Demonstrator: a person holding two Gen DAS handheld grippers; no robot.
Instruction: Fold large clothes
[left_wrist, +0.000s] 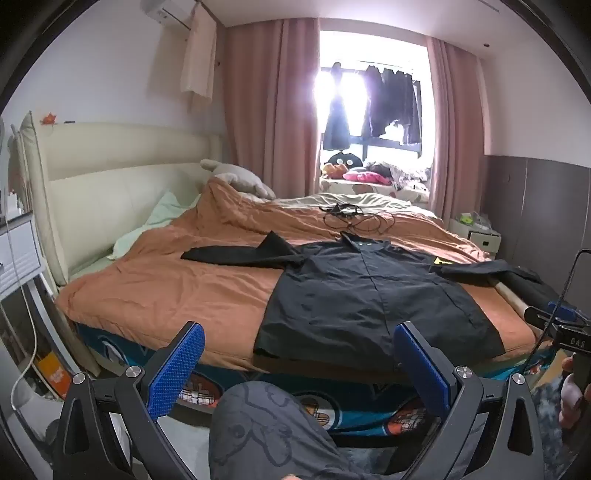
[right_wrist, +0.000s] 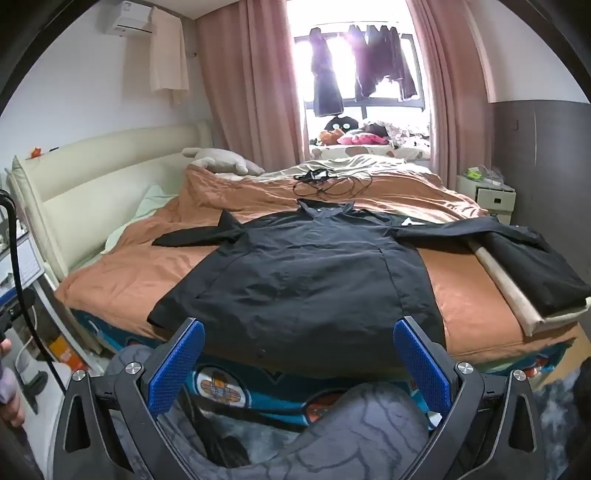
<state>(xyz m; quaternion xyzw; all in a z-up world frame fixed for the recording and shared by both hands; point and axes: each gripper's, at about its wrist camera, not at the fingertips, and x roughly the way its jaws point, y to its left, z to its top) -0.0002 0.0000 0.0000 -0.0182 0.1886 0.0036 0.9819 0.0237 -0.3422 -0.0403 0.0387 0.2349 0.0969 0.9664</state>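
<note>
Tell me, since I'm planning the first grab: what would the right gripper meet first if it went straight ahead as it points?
Probably the near hem of the black shirt spread on the bed; the open right gripper holds nothing, though depth is unclear.

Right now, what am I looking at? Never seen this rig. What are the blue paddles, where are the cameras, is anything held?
There is no robot arm: a person carries a two-finger gripper in each hand, and a fisheye camera on each looks forward along its fingers. The blue paddles are finger pads. One picture comes from the left gripper, the other from the right gripper. Both stand wide open and hold nothing. Ahead, a black shirt lies spread flat, sleeves out, on the orange bedspread. A tangled cable lies beyond its collar, and a folded dark garment lies at the right. The grey patterned fabric at the bottom is the person's knee.
</note>
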